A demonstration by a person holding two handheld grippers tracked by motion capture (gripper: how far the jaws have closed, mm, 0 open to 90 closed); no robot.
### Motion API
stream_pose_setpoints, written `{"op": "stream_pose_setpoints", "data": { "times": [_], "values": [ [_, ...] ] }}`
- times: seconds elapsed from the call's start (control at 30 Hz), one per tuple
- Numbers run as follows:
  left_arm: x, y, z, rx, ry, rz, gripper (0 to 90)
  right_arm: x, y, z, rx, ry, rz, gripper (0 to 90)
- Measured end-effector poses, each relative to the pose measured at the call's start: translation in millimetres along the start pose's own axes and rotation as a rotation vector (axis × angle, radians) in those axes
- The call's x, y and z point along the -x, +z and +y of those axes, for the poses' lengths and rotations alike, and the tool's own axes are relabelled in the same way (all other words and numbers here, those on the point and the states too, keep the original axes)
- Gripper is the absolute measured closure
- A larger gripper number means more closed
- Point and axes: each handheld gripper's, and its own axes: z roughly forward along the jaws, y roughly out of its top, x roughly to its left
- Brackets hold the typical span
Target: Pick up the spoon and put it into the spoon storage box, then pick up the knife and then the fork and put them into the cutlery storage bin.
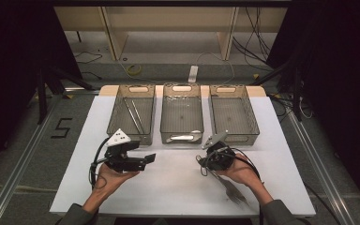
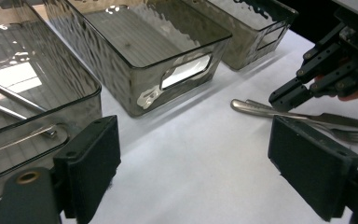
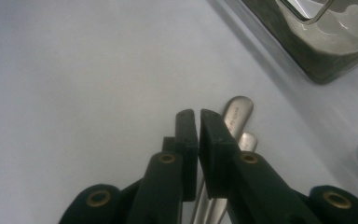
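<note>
Okay, so my left gripper (image 1: 143, 153) is the easy one. In its own view the jaws (image 2: 203, 172) stand wide apart over bare white table (image 1: 168, 187) with nothing between them and nothing touching the pads. It's hanging near the front of the left bin (image 1: 132, 137).

My right gripper (image 1: 205, 163) is the tricky one. In its own view the jaws (image 3: 198, 126) are pinched almost together, with just a thin slit between the pads. I honestly can't tell whether anything is caught in that slit. Two metal handles (image 3: 237, 112) poke out just past the jaw tips, on the right side of them. They seem to run underneath the jaws rather than between them, but the jaw bodies cover the rest.

From the left gripper view, the right gripper's tip (image 2: 289, 98) sits right on or just above those handles (image 2: 251, 106). I can't tell from there whether it touches them. Farther along I can make out a fork (image 2: 354, 135), with its tines cut off at the frame edge.

From the high view the cutlery (image 1: 232, 190) lies on the table in front of the middle bin (image 1: 182, 137) and right bin (image 1: 234, 137), mostly under the right hand (image 1: 243, 173). It's too dark and blurry there to count the pieces.

The left bin has a couple of thin rods in it. The middle bin looks like it has something shiny at its near end, but the glare hides what it is.
</note>
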Motion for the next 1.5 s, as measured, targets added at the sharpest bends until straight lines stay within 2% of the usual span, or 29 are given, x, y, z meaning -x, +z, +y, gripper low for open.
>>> {"op": "stream_pose_setpoints", "data": {
  "times": [0.13, 0.33, 0.63, 0.77, 1.0, 1.4, 1.5],
  "values": [
    [-0.5, -5.8, -2.5, 0.017, -0.008, -0.002, 16.1, -1.1, 4.8, 2.1, -0.023, -0.017, 0.003, 90.0],
    [0.2, -6.1, -6.5, 0.010, -0.009, 0.004, 16.1, -2.6, 11.6, 4.9, -0.049, -0.045, 0.006, 90.0],
    [2.3, -3.2, -7.3, -0.002, 0.015, 0.024, 16.1, 3.3, 24.6, 5.0, -0.090, -0.042, 0.002, 90.0],
    [3.9, -4.3, -7.4, 0.007, 0.026, 0.026, 16.1, 0.3, 29.8, 5.6, -0.112, -0.063, -0.003, 90.0],
    [4.4, -6.0, -8.0, 0.006, 0.036, 0.021, 16.1, 1.0, 29.7, 6.2, -0.117, -0.077, -0.020, 90.0],
    [6.3, -6.0, -8.0, 0.002, 0.048, 0.022, 16.2, 11.0, 21.9, 0.1, -0.149, -0.045, -0.068, 90.0],
    [6.7, -5.8, -8.0, 0.001, 0.051, 0.020, 16.2, 11.7, 21.5, -0.6, -0.151, -0.050, -0.078, 90.0]
  ]
}}
